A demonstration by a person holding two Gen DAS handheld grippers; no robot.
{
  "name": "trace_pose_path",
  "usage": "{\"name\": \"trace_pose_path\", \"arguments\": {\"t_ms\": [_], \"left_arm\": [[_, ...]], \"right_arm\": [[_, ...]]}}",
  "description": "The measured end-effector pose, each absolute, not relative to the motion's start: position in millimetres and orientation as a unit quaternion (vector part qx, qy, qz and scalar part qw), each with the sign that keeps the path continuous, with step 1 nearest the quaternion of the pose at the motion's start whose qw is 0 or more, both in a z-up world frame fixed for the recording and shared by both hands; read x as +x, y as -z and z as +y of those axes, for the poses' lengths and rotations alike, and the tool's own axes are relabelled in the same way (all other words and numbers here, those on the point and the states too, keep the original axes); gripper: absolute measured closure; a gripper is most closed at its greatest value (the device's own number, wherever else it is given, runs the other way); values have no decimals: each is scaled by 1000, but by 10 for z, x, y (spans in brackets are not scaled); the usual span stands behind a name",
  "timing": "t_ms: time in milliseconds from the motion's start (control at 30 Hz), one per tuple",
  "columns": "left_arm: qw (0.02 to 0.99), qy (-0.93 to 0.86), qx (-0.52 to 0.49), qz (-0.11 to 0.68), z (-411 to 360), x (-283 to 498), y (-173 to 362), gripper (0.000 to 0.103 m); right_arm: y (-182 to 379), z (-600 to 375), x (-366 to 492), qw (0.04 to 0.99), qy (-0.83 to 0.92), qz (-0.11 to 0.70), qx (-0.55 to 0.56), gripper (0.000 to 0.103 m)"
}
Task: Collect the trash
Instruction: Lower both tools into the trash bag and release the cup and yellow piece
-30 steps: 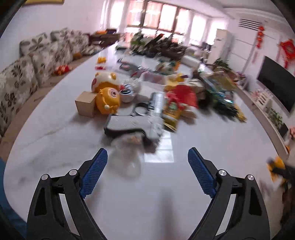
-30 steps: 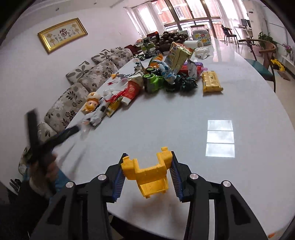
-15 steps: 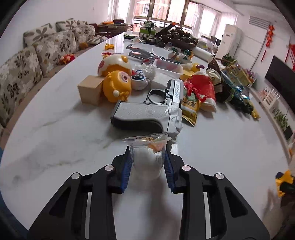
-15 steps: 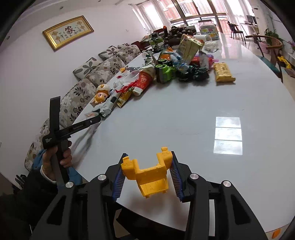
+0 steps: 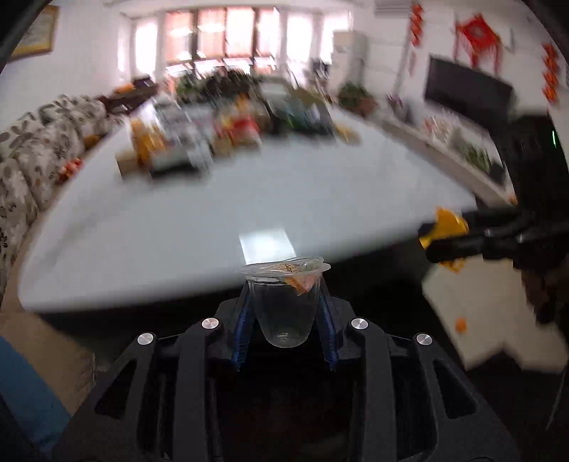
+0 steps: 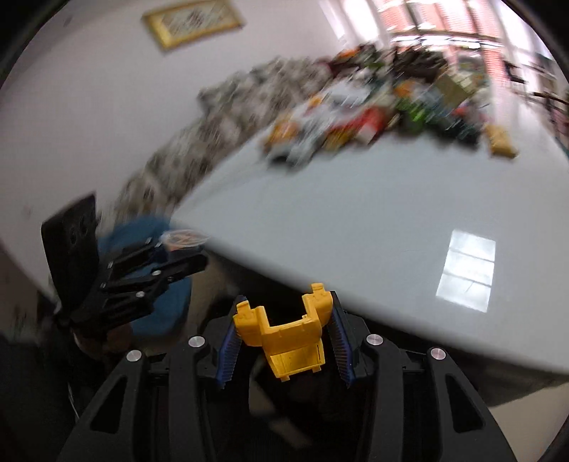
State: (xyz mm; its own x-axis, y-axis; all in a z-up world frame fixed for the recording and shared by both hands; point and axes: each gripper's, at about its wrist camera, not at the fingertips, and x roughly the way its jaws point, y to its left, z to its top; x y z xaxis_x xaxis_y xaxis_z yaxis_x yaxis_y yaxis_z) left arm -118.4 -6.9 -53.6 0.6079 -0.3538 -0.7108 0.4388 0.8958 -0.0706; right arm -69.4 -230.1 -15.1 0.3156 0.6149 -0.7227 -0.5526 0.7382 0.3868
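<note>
Two pieces of trash are each held in a gripper, both off the near edge of the table. The clear plastic cup (image 5: 284,302) sits upright between the blue pads of the left gripper (image 5: 284,320), which is clenched on its sides; a torn foil lid with orange scraps lies crumpled across its rim. The cup hangs in front of the table's rim, over dark space below the tabletop. The yellow plastic piece (image 6: 288,334), a blocky part with two raised prongs, is pinched between the ribbed blue pads of the right gripper (image 6: 284,346), also just short of the table edge.

In the left wrist view the right gripper shows at the far right, black, with the yellow piece at its tip, level with the table rim. In the right wrist view the left gripper appears at the left, carrying the cup, with a blue sleeve behind it.

The white table (image 5: 220,213) is glossy and shows a bright window reflection near its front. Farther back lies a blurred heap of toys and packets (image 6: 373,117); single items cannot be told apart. A flowered sofa (image 5: 32,156) runs along the left wall, a dark television (image 5: 466,94) hangs at right, and a gold-framed picture (image 6: 192,19) is on the wall.
</note>
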Motion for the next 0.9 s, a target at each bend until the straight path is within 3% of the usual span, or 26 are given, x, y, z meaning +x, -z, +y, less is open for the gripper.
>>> {"name": "trace_pose_path", "arguments": {"t_ms": [167,200,233,300,400,600,767,900], "left_arm": [[824,228,57,515,-108,-1136,1516,71],[809,227,64,539,-124,-1087,1725,70],[799,216,76,556,-131,-1040,1924,68],[774,201,95,593,-140,-959,2233,32],[749,191,97,627,-95,-891,2515,31],[754,189,81,624,26,-835,2447,25],[768,203,74,603,120,-865,2231,25],[778,204,94,587,123,-857,2090,25]], "right_arm": [[918,-1994,-749,754,-368,544,9,58],[1116,-1937,-708,742,-365,563,2,57],[1299,-1890,-666,725,-363,584,-4,47],[1665,-1823,-593,701,-345,624,-25,32],[1831,-1837,-568,694,-329,640,-37,32],[1437,-2025,-636,720,-346,602,-12,32],[554,-2317,-598,775,-382,502,21,32],[43,-2747,-26,849,-307,428,25,31]]}}
